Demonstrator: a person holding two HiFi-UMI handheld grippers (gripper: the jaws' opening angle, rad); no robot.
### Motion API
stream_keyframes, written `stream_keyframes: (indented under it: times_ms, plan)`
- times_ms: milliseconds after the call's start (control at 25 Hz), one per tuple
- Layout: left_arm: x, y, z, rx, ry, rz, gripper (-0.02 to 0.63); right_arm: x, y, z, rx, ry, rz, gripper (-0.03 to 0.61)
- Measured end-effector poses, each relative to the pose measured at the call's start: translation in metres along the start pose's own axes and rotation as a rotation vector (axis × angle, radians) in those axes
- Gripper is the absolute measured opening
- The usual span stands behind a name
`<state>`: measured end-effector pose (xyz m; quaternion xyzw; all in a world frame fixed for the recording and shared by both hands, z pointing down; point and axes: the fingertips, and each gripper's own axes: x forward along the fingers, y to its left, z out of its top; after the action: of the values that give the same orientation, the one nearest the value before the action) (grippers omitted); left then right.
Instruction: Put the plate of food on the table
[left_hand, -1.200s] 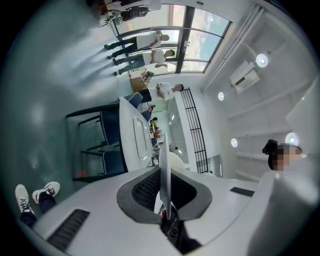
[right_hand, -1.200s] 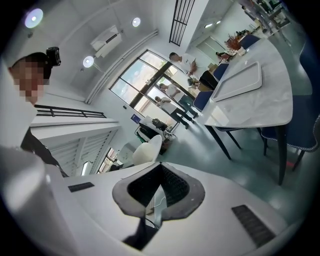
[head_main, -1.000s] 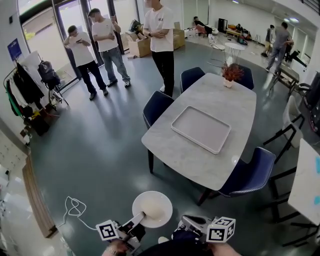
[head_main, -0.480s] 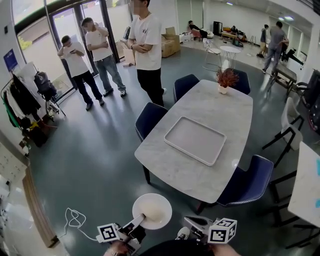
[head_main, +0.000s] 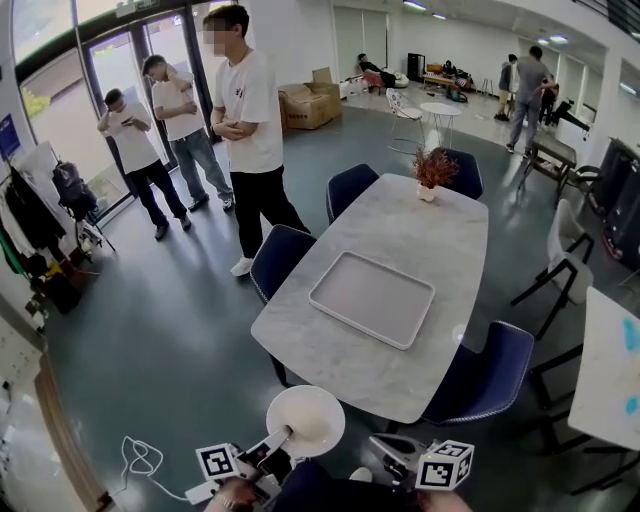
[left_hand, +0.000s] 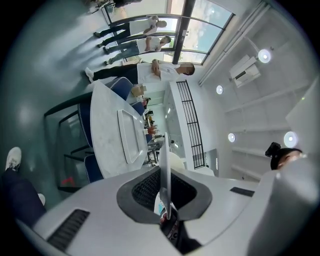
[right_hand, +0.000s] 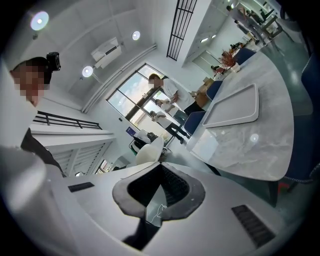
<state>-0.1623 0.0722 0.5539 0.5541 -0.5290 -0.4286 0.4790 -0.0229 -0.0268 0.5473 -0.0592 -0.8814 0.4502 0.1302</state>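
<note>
A white round plate (head_main: 305, 420) with pale food on it hangs level above the dark floor, just short of the near end of the grey marble table (head_main: 420, 240). My left gripper (head_main: 284, 434) is shut on the plate's near rim. In the left gripper view the plate (left_hand: 163, 150) shows edge-on between the pads of the left gripper (left_hand: 164, 172). To the plate's right, my right gripper (head_main: 377, 441) is shut with nothing in it. In the right gripper view the right gripper (right_hand: 160, 166) has its tips together, and the plate (right_hand: 149, 150) shows beyond them.
A grey rectangular tray (head_main: 371, 298) lies in the middle of the table, with a potted plant (head_main: 433, 170) at the far end. Blue chairs (head_main: 483, 375) stand around the table, one (head_main: 279, 262) on its left side. Three people stand at the back left, the nearest (head_main: 250, 130) next to the table. A white cable (head_main: 140, 458) lies on the floor.
Both grippers and the plate have come closer to the table's near end. The table and tray now sit lower and nearer in the head view. The left gripper's hold on the plate is unchanged.
</note>
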Motion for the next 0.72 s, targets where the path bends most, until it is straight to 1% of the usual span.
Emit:
stream_keyframes:
  times_ms: [160, 280, 360, 480, 640, 720]
  plan:
    - [0.019, 0.002, 0.028, -0.006, 0.044, -0.018, 0.023, 0.011, -0.005, 0.021, -0.014, -0.047, -0.04, 0.011]
    - [0.035, 0.005, 0.053, 0.0, 0.092, -0.021, 0.023, 0.024, -0.01, 0.035, 0.006, -0.1, -0.06, 0.011]
    - [0.046, 0.008, 0.068, 0.002, 0.13, -0.02, 0.023, 0.03, -0.013, 0.048, -0.003, -0.133, -0.091, 0.011]
    - [0.063, 0.011, 0.09, 0.011, 0.178, -0.018, 0.023, 0.038, -0.02, 0.059, 0.021, -0.185, -0.113, 0.011]
    - [0.082, 0.013, 0.114, 0.014, 0.211, -0.039, 0.023, 0.048, -0.024, 0.067, 0.013, -0.217, -0.151, 0.011]
    - [0.092, 0.018, 0.123, 0.006, 0.22, -0.041, 0.023, 0.051, -0.028, 0.069, 0.031, -0.235, -0.171, 0.011]
